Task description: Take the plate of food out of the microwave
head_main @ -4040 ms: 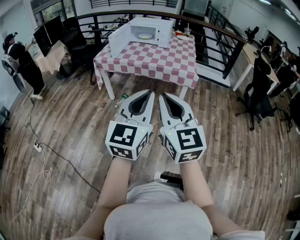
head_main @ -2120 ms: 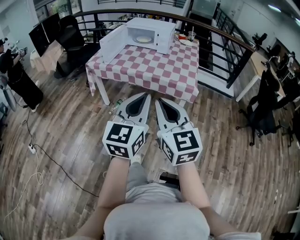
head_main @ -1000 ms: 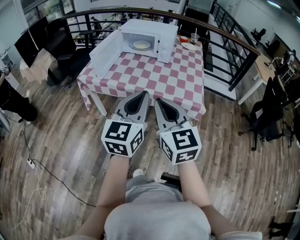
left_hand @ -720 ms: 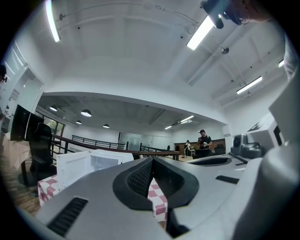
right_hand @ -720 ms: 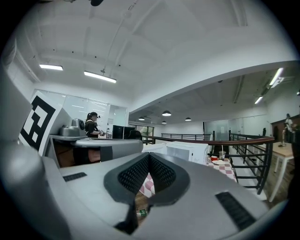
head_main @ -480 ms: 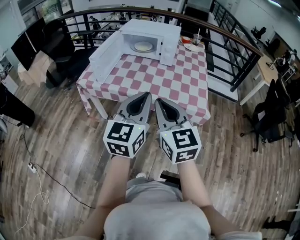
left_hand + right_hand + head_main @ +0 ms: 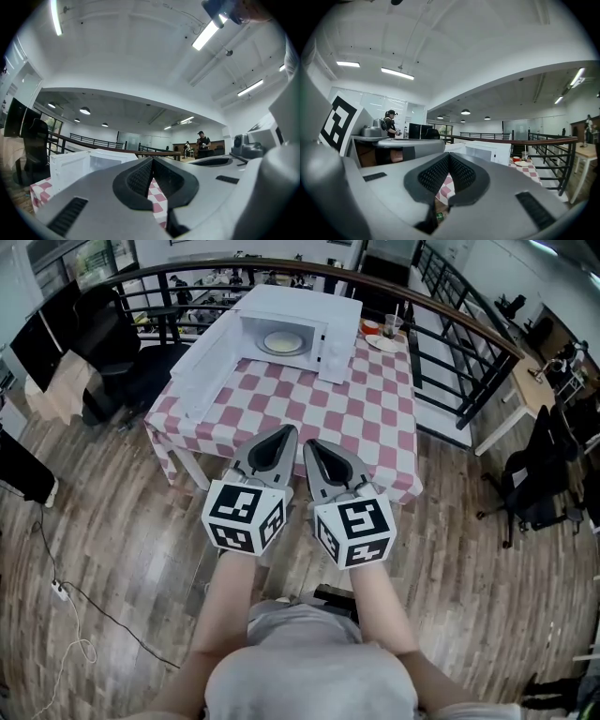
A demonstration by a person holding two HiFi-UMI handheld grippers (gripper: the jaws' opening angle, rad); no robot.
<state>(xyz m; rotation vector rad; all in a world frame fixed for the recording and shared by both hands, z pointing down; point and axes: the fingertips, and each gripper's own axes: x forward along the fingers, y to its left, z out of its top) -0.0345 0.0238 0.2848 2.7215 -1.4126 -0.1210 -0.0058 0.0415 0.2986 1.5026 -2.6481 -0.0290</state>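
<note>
We stand on the wooden floor (image 7: 112, 549) just short of the table (image 7: 366, 418), which wears a red-and-white checked cloth. Both grippers are held out level in front of us, side by side, their tips close together over the table's near edge in the head view. Left gripper (image 7: 285, 432): jaws together, pads meeting at the tip, nothing between them; its own view agrees, with only a strip of checked cloth showing through the gap behind the pads. Right gripper (image 7: 309, 444): likewise closed and empty, jaws touching at the tip in its own view. The white microwave (image 7: 309, 310) sits at the far side of the table, its door (image 7: 208, 371) swung wide open to the left. The plate of food (image 7: 282, 341) lies inside the cavity on the oven floor; contents pale, and we cannot tell what the food is. Both grippers are well apart from it, with most of the table between. At the far right corner, beside the microwave, are a cup (image 7: 392, 321) and a small dish (image 7: 382, 341). A dark railing (image 7: 459, 329) curves behind the table. A black office chair (image 7: 112, 338) stands off to the left. A cable (image 7: 84, 606) trails over the floor at lower left. In the right gripper view a person (image 7: 390, 123) stands far off.
</note>
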